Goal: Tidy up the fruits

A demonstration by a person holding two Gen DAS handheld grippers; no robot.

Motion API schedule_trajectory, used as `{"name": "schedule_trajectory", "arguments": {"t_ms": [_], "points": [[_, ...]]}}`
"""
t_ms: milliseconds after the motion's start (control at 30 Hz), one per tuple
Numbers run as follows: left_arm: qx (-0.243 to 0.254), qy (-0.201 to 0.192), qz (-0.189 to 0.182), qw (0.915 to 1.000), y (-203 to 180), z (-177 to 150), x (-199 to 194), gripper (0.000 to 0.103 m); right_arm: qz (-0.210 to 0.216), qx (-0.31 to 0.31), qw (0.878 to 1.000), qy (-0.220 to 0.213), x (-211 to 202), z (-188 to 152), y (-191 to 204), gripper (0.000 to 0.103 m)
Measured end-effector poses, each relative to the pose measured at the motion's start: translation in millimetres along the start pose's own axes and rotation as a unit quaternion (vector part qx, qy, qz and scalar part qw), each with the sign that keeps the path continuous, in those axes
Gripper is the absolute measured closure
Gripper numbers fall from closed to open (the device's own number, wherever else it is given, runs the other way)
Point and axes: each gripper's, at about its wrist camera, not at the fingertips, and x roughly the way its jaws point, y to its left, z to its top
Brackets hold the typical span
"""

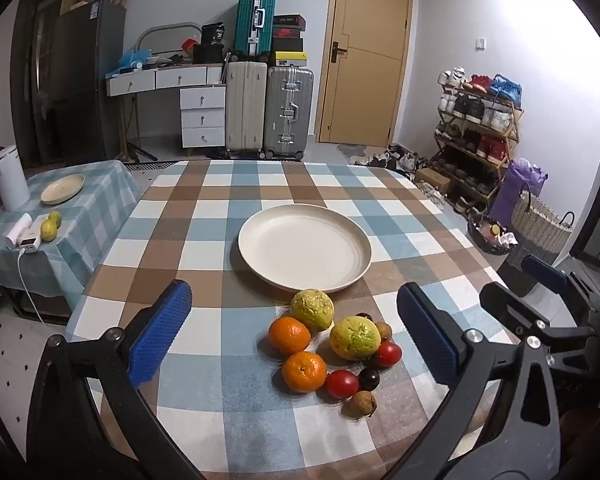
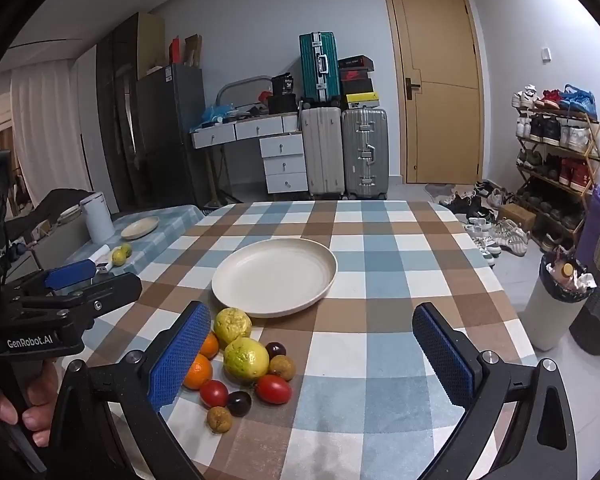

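Checked cloth covers the table (image 1: 220, 208); smooth round plate (image 1: 304, 252) beside bumpy fruits (image 1: 332, 344). Left gripper (image 1: 294, 340) and right gripper (image 2: 312, 356) gape wide, holding nothing.

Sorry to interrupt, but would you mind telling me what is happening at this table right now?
A person holds a pair of tongs in each hand above a checked table, about to sort fruit. The left tongs and right tongs are both open and hold nothing. Oranges, two yellow-green fruits, tomatoes and small dark fruits sit in a cluster in front of the empty cream plate.
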Motion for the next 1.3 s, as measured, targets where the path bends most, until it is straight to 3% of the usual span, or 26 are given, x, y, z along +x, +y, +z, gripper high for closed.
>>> {"name": "schedule_trajectory", "arguments": {"t_ms": [1300], "points": [[0.003,0.008,-0.011,0.9999,1.3,-4.9,1.5,0.0,0.016,-0.002,1.0,-0.001,-1.3,-2.6,5.3,0.0]]}}
